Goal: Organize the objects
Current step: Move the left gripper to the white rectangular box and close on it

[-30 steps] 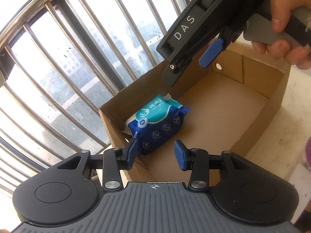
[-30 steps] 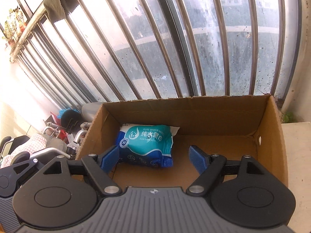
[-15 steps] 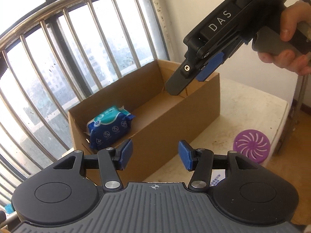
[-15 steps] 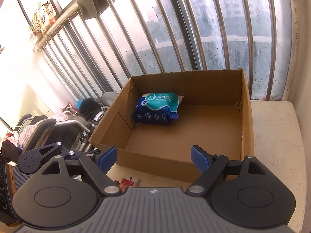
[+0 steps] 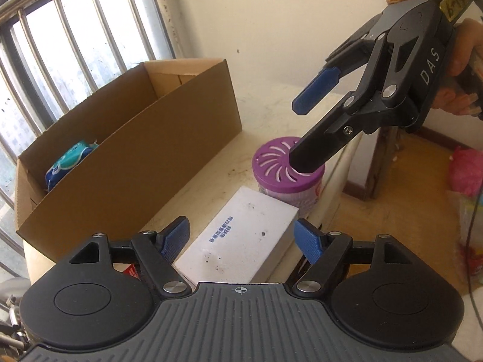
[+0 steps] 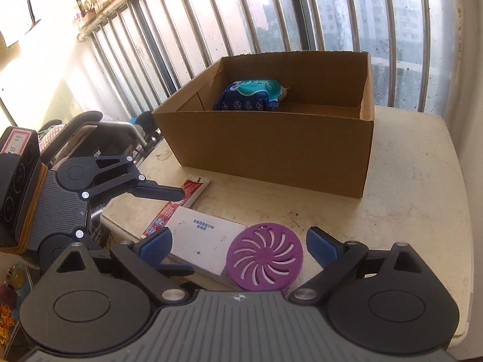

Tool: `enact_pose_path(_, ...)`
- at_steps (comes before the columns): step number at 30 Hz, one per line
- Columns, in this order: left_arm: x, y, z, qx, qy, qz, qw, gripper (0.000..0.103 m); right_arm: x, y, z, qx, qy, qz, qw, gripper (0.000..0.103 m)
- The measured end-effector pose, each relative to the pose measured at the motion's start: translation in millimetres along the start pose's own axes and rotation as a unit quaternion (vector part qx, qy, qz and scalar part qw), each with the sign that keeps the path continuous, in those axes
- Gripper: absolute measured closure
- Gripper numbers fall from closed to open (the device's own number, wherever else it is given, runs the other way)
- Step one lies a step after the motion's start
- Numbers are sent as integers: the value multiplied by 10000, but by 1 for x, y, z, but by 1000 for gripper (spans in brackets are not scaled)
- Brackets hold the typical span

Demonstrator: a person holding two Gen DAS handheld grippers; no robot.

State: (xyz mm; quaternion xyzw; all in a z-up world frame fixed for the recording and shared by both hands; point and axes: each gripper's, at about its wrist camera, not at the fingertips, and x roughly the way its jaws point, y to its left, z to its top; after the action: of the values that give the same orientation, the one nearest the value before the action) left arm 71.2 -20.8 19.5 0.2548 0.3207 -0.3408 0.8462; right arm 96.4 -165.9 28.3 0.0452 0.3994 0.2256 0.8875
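Fingers of the left gripper (image 5: 241, 236) stand apart and are opening, their blue pads either side of the near end of a white box (image 5: 238, 238) without pressing on it. The right gripper (image 6: 238, 246) is spread wide, its jaws opening too, with the purple vented lid of a round canister (image 6: 265, 261) showing between the pads and no contact visible; nothing is held by either. In the left wrist view the right gripper hangs over that canister, a hand (image 5: 462, 69) on its handle.

The white box is a flat oblong, scuffed with dark specks, a small blue printed label on its top face. It lies on a pale, stained table (image 6: 407, 199) just beside the canister, and a red and white tube (image 6: 178, 203) lies by its other side.

Behind them stands an open cardboard box (image 6: 271, 150). Inside, toward its far left corner, lies a blue and teal pack of wipes (image 6: 250, 95)
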Motion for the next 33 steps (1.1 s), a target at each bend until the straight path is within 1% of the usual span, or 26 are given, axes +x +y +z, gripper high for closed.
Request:
enact_pose_path(1, 5, -2, -1, 94, 81, -18, 9999, 26, 3, 1, -8, -61, -41, -132, 9999, 1)
enact_pose_path(2, 8, -3, -2, 167, 115, 40, 9998, 26, 4, 1, -12, -116, -35, -187, 9998, 1)
enact_pose_path(3, 10, -4, -2, 225, 125, 75, 9996, 26, 8, 1, -16, -200, 3, -236, 9995, 1)
enact_pose_path(5, 17, -4, -4, 363, 178, 28, 9992, 26, 14, 0, -24, -313, 38, -312, 9990, 1)
enact_pose_path(7, 24, 0, -7, 454, 177, 99, 9988, 24, 21, -1, -28, -369, 69, -409, 9985, 1)
enact_pose_path(9, 28, 5, -7, 442, 228, 6, 9988, 23, 26, -1, -31, -396, 26, -464, 9981, 3)
enact_pose_path(12, 31, 12, -7, 376, 263, -181, 9988, 22, 32, -4, -33, -432, 20, -470, 9980, 11)
enact_pose_path(13, 31, 15, -6, 378, 266, -233, 9987, 23, 34, -7, -34, -376, 15, -464, 9982, 17)
enact_pose_path(14, 32, 16, -6, 413, 284, -287, 9983, 24, 33, -11, -34, -256, -30, -354, 9990, 25)
enact_pose_path(15, 32, 18, -5, 436, 298, -340, 9980, 25, 33, -14, -33, -155, -30, -239, 9996, 30)
enact_pose_path(16, 32, 18, -4, 469, 311, -383, 9977, 26, 32, -15, -33, -88, -37, -212, 9997, 30)
enact_pose_path(20, 36, 20, 0, 591, 289, -567, 9962, 32, 35, -12, -37, -491, -175, -515, 9973, 32)
enact_pose_path(22, 38, 21, 3, 670, 291, -610, 9955, 35, 38, -10, -35, -614, -193, -554, 9964, 32)
enact_pose_path(25, 43, 23, 10, 882, 426, -809, 9919, 37, 42, -14, -29, -659, -193, -550, 9961, 33)
enact_pose_path(27, 44, 24, 14, 994, 475, -887, 9899, 38, 45, -19, -24, -638, -204, -666, 9955, 33)
enact_pose_path(29, 46, 26, 18, 1118, 546, -976, 9874, 39, 48, -27, -18, -586, -232, -664, 9958, 33)
enact_pose_path(31, 51, 27, 23, 1308, 636, -1106, 9832, 40, 50, -37, -13, -472, -279, -633, 9965, 33)
enact_pose_path(33, 55, 30, 30, 1388, 732, -1185, 9805, 40, 52, -45, -8, -416, -298, -646, 9966, 33)
